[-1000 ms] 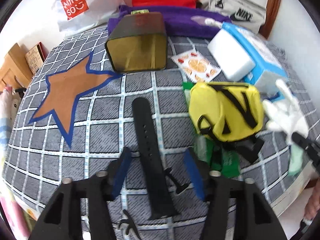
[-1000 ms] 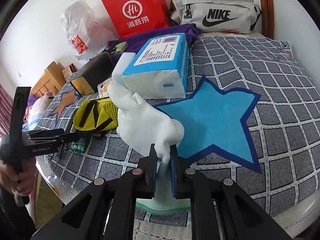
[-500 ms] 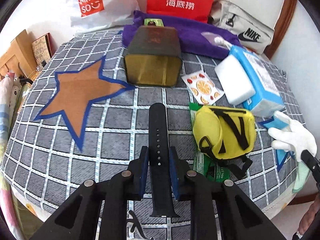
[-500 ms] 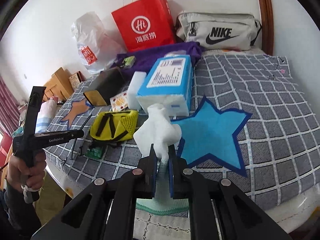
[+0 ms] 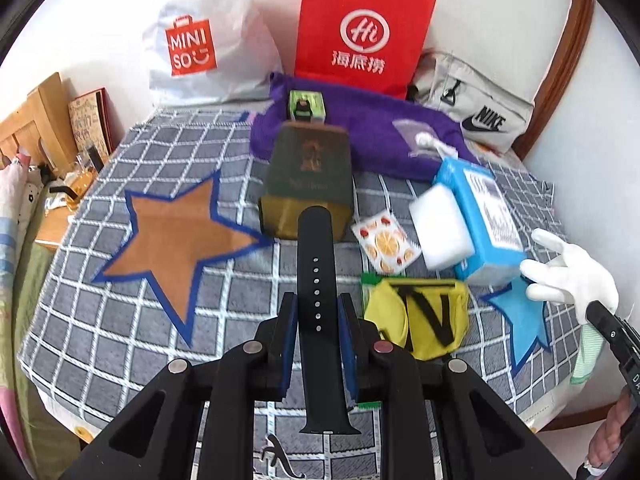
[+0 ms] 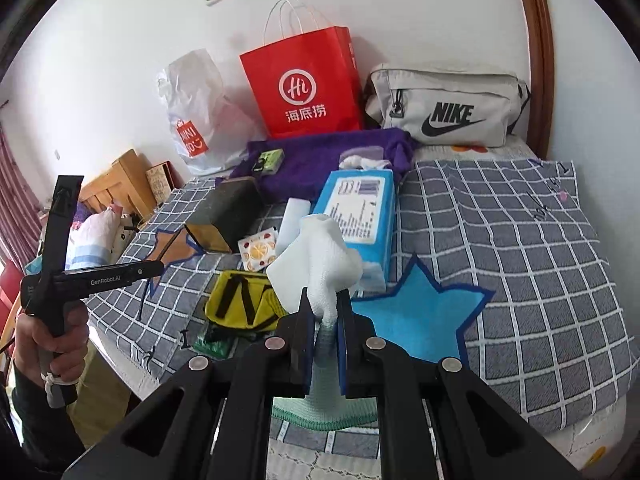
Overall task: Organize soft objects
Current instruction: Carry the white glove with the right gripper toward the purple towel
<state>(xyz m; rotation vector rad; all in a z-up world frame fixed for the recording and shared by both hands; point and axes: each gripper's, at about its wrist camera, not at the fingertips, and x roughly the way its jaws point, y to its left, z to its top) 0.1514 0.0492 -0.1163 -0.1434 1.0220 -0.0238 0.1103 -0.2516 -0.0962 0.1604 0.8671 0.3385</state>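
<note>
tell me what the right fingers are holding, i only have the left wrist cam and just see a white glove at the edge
observer: The right gripper is shut on the white glove; its green cuff hangs below the fingers.
operator: which part is pinched
observer: The wrist end, so the glove's finger end stands up beyond the pads.
operator: can you see my side from there
observer: Yes, a hand grips the handle of the left gripper, at the far left of the right wrist view.
</note>
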